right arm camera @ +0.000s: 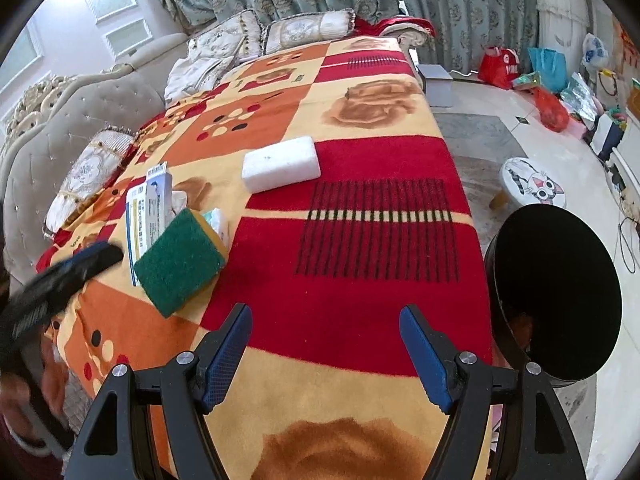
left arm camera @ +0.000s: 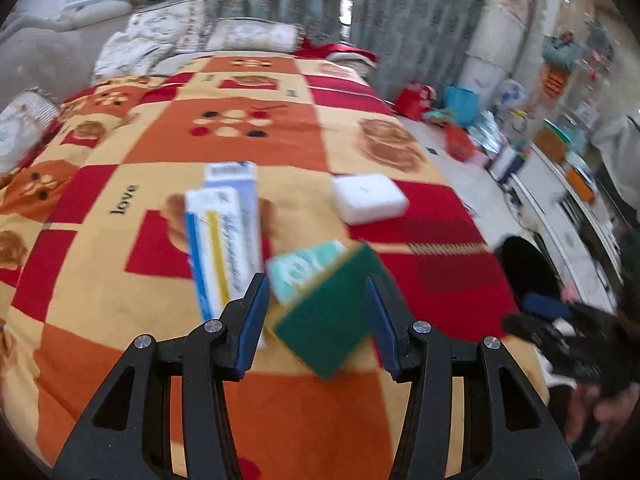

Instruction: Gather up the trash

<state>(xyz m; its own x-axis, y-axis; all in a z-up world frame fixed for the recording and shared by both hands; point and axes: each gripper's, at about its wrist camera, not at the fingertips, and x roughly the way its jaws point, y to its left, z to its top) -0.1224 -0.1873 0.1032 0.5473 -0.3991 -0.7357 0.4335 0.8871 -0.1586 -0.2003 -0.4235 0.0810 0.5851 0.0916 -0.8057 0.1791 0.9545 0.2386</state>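
Note:
A green scouring sponge (left arm camera: 328, 320) with a yellow layer (right arm camera: 180, 258) lies on the patterned blanket. It rests partly on a white-and-blue carton (left arm camera: 222, 240) (right arm camera: 146, 212) and a teal tissue pack (left arm camera: 300, 268) (right arm camera: 218, 220). My left gripper (left arm camera: 316, 280) is open, with the sponge just ahead between its fingers and the pads not pressing on it. In the right wrist view, the left gripper (right arm camera: 100, 256) is a blur left of the sponge. A white foam block (left arm camera: 368, 198) (right arm camera: 282, 164) lies farther back. My right gripper (right arm camera: 326, 320) hangs open over the blanket with nothing between its fingers.
A black round bin (right arm camera: 560, 292) (left arm camera: 524, 268) stands on the floor by the bed's right edge. Pillows (right arm camera: 308, 28) and a padded headboard (right arm camera: 52, 128) line the far side. A cat-print stool (right arm camera: 534, 186), bags (right arm camera: 498, 66) and clutter sit on the floor at the right.

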